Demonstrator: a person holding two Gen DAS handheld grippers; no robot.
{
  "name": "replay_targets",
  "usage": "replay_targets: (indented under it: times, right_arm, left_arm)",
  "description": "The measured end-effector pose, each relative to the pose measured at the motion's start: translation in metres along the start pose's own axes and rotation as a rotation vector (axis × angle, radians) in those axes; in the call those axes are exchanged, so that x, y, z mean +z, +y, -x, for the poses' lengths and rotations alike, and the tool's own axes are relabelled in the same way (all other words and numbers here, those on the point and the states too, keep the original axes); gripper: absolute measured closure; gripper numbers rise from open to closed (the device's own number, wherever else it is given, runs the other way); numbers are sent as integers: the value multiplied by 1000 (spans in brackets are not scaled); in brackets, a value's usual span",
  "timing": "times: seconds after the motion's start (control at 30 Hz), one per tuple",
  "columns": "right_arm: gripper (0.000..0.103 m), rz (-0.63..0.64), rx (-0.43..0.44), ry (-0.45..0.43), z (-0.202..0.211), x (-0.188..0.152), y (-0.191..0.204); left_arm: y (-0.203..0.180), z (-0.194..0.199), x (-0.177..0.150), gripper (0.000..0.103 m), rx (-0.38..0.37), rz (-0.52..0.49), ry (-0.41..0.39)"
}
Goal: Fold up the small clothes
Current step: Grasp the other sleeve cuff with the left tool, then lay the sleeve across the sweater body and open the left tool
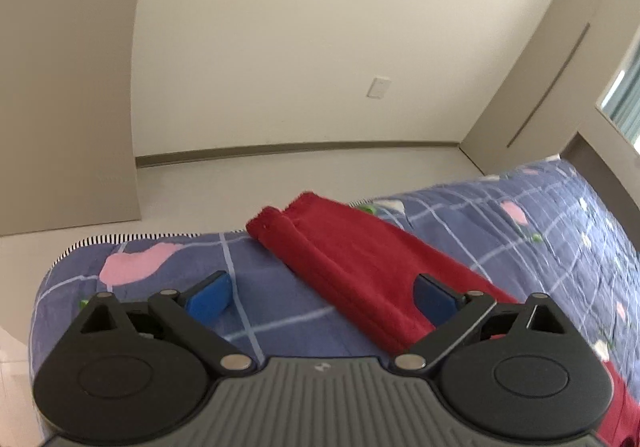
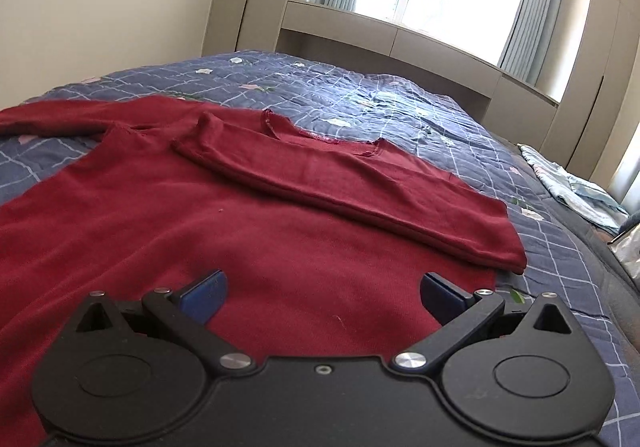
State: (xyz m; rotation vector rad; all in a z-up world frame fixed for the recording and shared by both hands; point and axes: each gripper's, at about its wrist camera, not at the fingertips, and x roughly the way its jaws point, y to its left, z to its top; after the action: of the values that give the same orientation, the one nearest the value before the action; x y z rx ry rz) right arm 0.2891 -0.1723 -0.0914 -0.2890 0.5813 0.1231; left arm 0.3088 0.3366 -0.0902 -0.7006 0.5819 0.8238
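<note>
Left wrist: small unreadable logo on tool (image 1: 324, 297).

Dark red long-sleeved knit top (image 2: 168, 215) lies flat, spread over the blue checked quilt (image 2: 400, 103) of the bed. In the right wrist view the body fills the near half; neckline (image 2: 320, 137) sits at 12 o'clock. One sleeve (image 2: 360, 191) is folded inward across the chest, running from 11 toward 3 o'clock, cuff end at the garment's side edge. The other sleeve (image 1: 360, 259) lies outstretched on the quilt, cuff toward 11 o'clock in the left wrist view.
</note>
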Motion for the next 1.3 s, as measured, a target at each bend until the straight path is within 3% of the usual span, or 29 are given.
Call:
replay_targets:
  times: [0.3, 0.4, 0.43, 0.53, 0.7, 0.9, 1.13, 1.3]
  right_arm:
    - [1, -34, 23, 12, -5, -1, -5]
    - [1, -43, 29, 13, -5, -2, -6]
    - [1, -46, 31, 13, -6, -2, -6]
    - [1, -63, 42, 15, -7, -3, -8]
    - [1, -108, 75, 29, -10, -5, -15]
    - [1, -154, 104, 30, -10, -8, -21]
    - [1, -174, 115, 23, -9, -9, -23]
    - [1, -191, 121, 23, -9, -10, -26]
  left_arm:
    - [6, -7, 8, 45, 94, 60, -29]
    - [4, -9, 13, 70, 106, 59, -33]
    - [4, -9, 14, 85, 96, 64, -32]
    - [-1, -9, 19, 99, 72, 76, -33]
    - [-28, 15, 27, 100, -13, 34, -117]
    - [-102, 66, 26, 100, -208, -208, -208]
    - [-209, 135, -11, 100, -483, -496, -296]
    - [-277, 167, -57, 100, -667, -638, -256]
